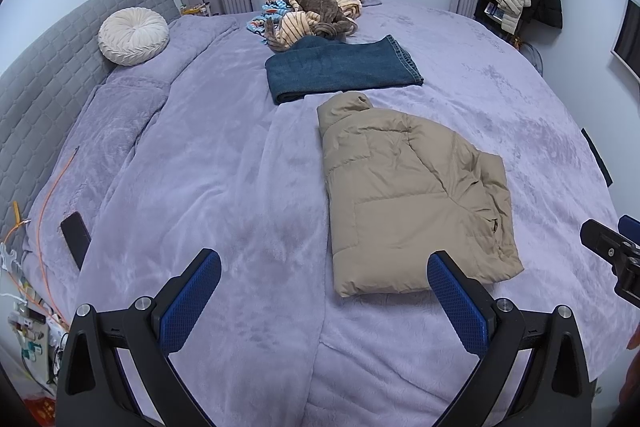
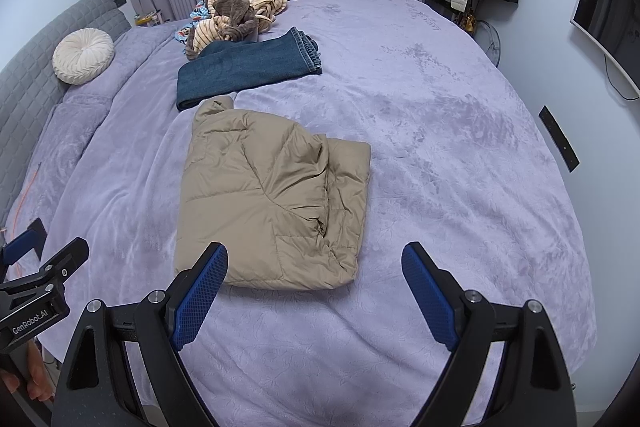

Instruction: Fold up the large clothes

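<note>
currently both tools hang above the bed (image 1: 240, 155) with nothing held. left gripper (image 1: 324, 287): jaws wide apart, empty. right gripper (image 2: 316, 279): jaws wide apart, empty.

the tan puffer jacket (image 2: 272, 199) lies flat on the purple cover, already folded lengthwise into a narrow slab, collar at the far end, hem at the near end. judged next step — a crosswise fold, near hem carried to the collar. to do it well, each gripper should pinch one near corner through all layers, lift level and together, and lay the hem square on the far edge; puffy fill will likely spring back, so press it flat.

position: jacket's near hem sits just beyond the right gripper's left finger; from the left wrist view it lies to the right, by that gripper's right finger. folded jeans (image 1: 340, 67) lie just beyond the collar.
</note>
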